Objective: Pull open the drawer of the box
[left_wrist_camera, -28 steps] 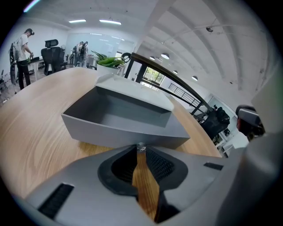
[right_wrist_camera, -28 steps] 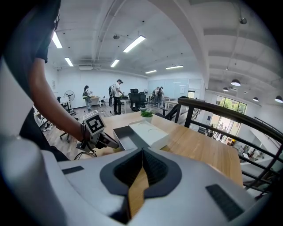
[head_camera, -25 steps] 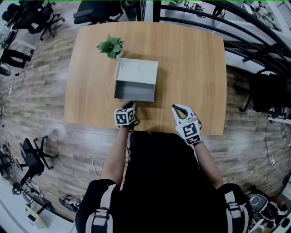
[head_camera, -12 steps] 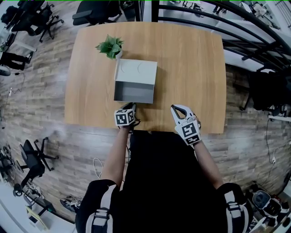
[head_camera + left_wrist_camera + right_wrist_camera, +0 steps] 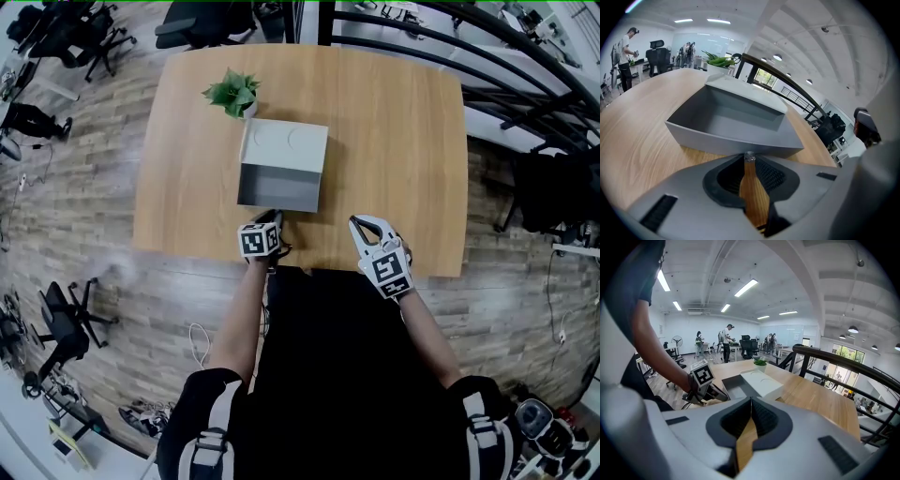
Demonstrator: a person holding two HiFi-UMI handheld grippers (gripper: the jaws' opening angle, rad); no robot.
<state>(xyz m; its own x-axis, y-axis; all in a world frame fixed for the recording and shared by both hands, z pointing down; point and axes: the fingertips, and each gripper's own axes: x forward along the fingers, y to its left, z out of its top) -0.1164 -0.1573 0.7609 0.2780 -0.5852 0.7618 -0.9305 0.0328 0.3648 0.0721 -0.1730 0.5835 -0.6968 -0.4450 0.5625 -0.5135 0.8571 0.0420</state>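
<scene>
A white box (image 5: pixel 286 143) stands on the wooden table (image 5: pixel 394 141) with its grey drawer (image 5: pixel 278 186) pulled out toward me; the drawer's inside is bare. My left gripper (image 5: pixel 274 217) is at the middle of the drawer's front wall. In the left gripper view its jaws (image 5: pixel 749 157) are shut on a small shiny knob on the drawer front (image 5: pixel 733 140). My right gripper (image 5: pixel 357 223) hovers over the table's near edge, to the right of the drawer and apart from it. It is shut (image 5: pixel 750 401) with nothing between its jaws.
A small potted plant (image 5: pixel 233 94) stands at the box's far left corner. Black railings (image 5: pixel 525 66) run past the table's right side. Office chairs (image 5: pixel 66 319) stand on the floor at left. The person's body is close against the table's near edge.
Almost nothing: the head view has shifted slightly. The left gripper stays on the drawer's knob and the right gripper stays put.
</scene>
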